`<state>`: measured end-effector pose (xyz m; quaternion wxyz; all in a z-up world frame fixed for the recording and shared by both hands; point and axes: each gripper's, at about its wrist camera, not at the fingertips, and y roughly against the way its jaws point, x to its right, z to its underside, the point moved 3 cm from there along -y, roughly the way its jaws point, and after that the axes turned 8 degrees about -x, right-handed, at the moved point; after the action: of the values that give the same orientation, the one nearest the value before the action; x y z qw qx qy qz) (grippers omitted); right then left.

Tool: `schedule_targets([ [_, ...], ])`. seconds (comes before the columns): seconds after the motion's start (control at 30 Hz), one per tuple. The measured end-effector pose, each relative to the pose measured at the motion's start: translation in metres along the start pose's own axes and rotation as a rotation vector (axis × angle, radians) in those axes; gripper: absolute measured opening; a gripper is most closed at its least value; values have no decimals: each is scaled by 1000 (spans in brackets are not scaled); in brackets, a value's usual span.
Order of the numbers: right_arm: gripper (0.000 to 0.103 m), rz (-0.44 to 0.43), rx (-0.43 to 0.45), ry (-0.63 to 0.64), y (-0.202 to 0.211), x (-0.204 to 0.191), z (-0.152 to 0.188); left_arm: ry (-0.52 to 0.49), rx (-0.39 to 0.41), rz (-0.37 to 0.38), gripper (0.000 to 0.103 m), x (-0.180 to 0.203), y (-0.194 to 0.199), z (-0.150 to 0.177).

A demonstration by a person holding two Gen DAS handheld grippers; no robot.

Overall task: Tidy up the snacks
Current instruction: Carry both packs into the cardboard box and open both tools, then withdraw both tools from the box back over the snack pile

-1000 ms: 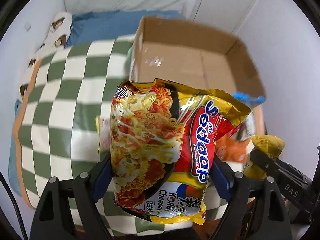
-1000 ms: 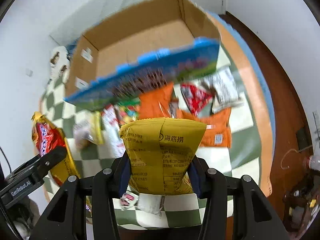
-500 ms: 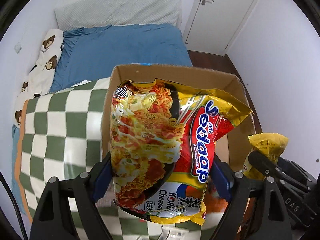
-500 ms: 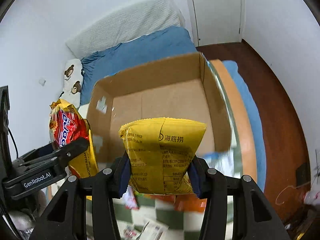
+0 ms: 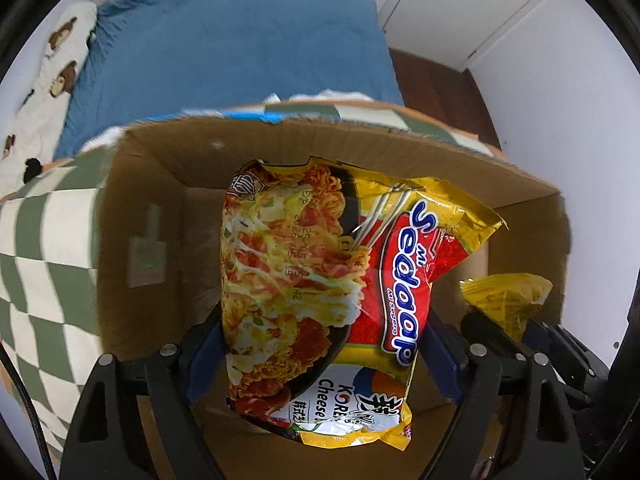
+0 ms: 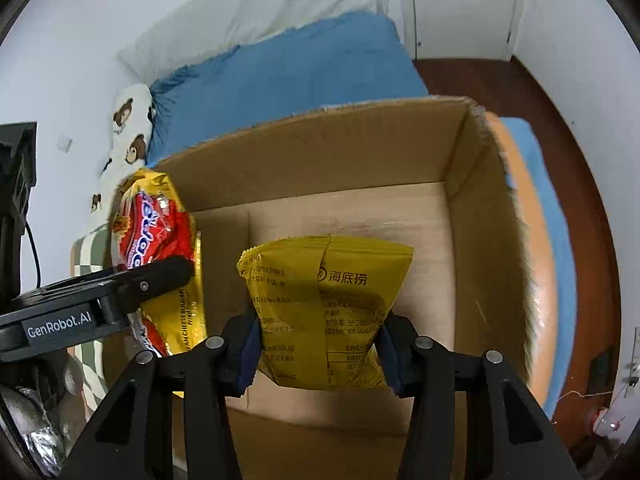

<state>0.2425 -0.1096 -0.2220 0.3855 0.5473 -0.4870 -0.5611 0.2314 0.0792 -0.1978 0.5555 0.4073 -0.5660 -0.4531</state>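
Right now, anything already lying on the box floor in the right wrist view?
No: the cardboard box floor shows bare brown cardboard around the held yellow packet.

The noodle packet is showing glossy plastic film, crinkling and catching glints along its upper right edge. The yellow pouch in the middle of the right wrist view is looking like a duller, satin film with soft creases. The cardboard box is showing matt brown paperboard with a rough, fraying top rim. Both the left gripper and the right gripper are appearing as matt black plastic with shiny metal screws and blue rubbery pads. The blue sheet at the top is looking like soft matt cloth; the checked blanket at left is appearing woven.
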Motion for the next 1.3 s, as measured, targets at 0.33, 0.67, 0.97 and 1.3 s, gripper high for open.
schedule_targets([
  [0.33,70,30,-111,50,-48,34,-29,7,-46,-37,92,-6,-20,-15],
  [0.67,95,32,-107,24,-36,71,-15,-16,29,-42,98,-10,19,1],
  [0.97,95,90,32,11,32,72,43,-59,206,-134,98,-7,74,48],
  [1.3,95,129,179,14,85,-21,81,-80,346,-165,98,15,97,81],
])
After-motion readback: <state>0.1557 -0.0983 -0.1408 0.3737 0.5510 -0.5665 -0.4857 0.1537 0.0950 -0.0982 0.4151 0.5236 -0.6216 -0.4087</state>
